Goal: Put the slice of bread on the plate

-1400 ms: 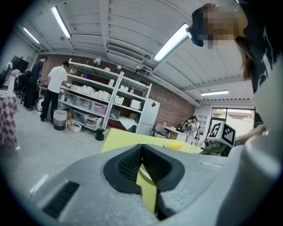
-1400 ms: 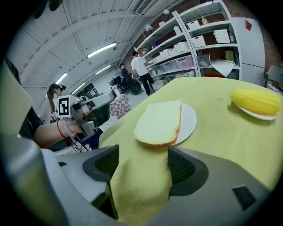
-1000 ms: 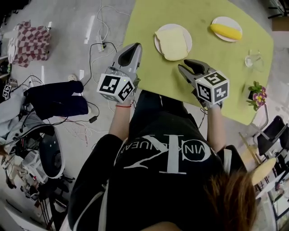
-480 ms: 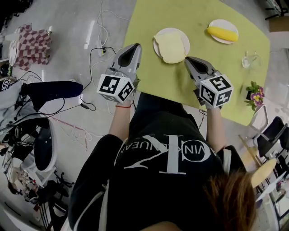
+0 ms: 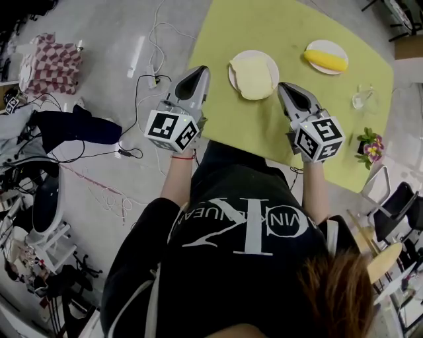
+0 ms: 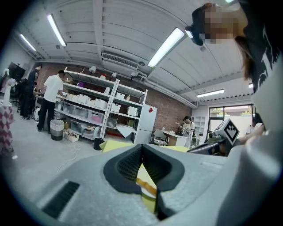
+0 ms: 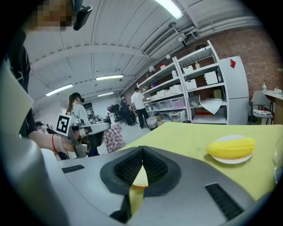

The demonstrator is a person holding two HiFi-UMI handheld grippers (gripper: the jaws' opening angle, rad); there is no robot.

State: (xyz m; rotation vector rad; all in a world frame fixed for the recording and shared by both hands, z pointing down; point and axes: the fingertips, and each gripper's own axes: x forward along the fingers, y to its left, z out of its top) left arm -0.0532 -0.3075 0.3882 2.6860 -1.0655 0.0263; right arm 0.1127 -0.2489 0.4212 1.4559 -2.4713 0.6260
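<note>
Readable writing: only on the black shirt (image 5: 244, 277), large white letters seen upside down, a big K crossed by a smaller line, not fully legible. On each marker cube (image 5: 170, 129), black-and-white square codes, no words. On the white fridge (image 6: 148, 123), a small red mark, too small to read.

Slice of bread (image 5: 253, 75): lies flat on the white plate (image 5: 254, 53), on the yellow-green table (image 5: 284, 20), touched by neither tool.

Left gripper (image 5: 199, 68): pressed together at the tips, pinching nothing; hangs by the table's left edge, just left of the plate. Right gripper (image 5: 285, 86): closed tip to tip, likewise empty; hovers over the table just right of the plate.

Around: farther right, a corn cob (image 5: 325, 60) on a small plate (image 7: 232, 160); near the table's right edge, a clear glass (image 5: 360, 99) and a small flower pot (image 5: 370, 146). On the floor to the left, a power strip (image 5: 149, 66) with cables, a checked cloth (image 5: 56, 63), dark clothing (image 5: 73, 125). Behind, white shelving (image 6: 88, 110) with boxes, people standing by it. Near edge of the table hidden behind the person's shoulders and arms.
</note>
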